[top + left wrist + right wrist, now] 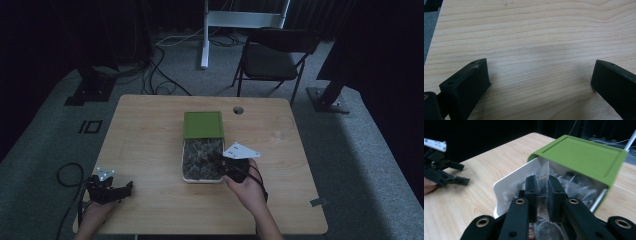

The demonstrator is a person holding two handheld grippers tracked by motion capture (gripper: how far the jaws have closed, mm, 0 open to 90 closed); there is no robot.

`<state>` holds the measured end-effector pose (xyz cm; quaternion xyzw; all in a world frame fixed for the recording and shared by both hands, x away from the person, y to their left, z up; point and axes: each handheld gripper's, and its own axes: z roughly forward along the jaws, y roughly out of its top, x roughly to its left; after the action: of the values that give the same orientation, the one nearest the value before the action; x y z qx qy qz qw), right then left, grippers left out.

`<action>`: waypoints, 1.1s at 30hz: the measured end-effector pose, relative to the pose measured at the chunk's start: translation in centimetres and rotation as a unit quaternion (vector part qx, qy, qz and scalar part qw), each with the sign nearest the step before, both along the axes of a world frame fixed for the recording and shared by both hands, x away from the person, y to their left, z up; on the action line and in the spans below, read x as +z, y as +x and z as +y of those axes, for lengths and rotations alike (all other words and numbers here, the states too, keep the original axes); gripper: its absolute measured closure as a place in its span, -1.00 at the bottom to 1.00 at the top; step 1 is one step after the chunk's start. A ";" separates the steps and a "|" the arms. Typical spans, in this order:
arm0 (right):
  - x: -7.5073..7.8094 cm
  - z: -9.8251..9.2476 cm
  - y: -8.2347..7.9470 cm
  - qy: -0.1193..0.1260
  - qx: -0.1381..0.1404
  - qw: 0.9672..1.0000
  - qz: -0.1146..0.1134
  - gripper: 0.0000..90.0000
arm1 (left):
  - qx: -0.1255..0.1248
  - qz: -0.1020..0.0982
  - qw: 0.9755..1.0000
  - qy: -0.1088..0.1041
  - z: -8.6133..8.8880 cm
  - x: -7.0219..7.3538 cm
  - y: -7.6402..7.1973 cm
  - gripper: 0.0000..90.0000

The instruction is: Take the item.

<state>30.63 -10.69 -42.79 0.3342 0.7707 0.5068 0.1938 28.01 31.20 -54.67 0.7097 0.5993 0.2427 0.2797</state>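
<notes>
A pale wooden table (150, 145) with fine, wavy grain carries a white rectangular box (506, 185) with rounded corners, its matte green lid (579, 155) slid partway back so the near half lies open. Inside sit crinkled, translucent sachets (200, 157) — glossy film over dark, crumbly contents.

The right gripper (541, 187) reaches into the open end of the box, its blocky black jaws pressed together on one sachet (543, 176), whose thin pointed corner stands up above the jaws just in front of the lid's edge. In the high view the same gripper (220, 161) sits over the box's near right part, a grey three-cornered plate on top.

The left gripper (539, 80) hangs over bare wood near the table's front left corner, well apart from the box — its two chunky, matte jaws spread wide with nothing between them. A dark folding chair (272, 57) stands on the grey carpet beyond the table.
</notes>
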 end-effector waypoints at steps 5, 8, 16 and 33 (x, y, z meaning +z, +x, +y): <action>0.5 -1.0 0.1 0.001 -0.013 1.000 -0.007 0.80 | 0.000 0.000 1.000 0.000 0.0 0.0 0.0 -0.95; 0.7 -1.5 0.2 0.003 -0.018 1.000 -0.008 0.80 | 0.000 0.000 1.000 0.000 0.0 0.0 0.0 -0.95; 1.0 -3.6 1.1 0.005 -0.051 0.999 -0.013 0.80 | 0.001 -0.001 1.000 -0.001 0.0 0.0 0.0 -0.95; 0.8 -9.4 4.2 0.010 -0.132 0.991 -0.033 0.80 | 0.001 -0.001 1.000 -0.001 0.0 0.0 0.0 -0.95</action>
<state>34.85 -20.08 -41.95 0.4183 0.7079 0.4948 0.2813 28.02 31.17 -54.69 0.7084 0.6001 0.2432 0.2808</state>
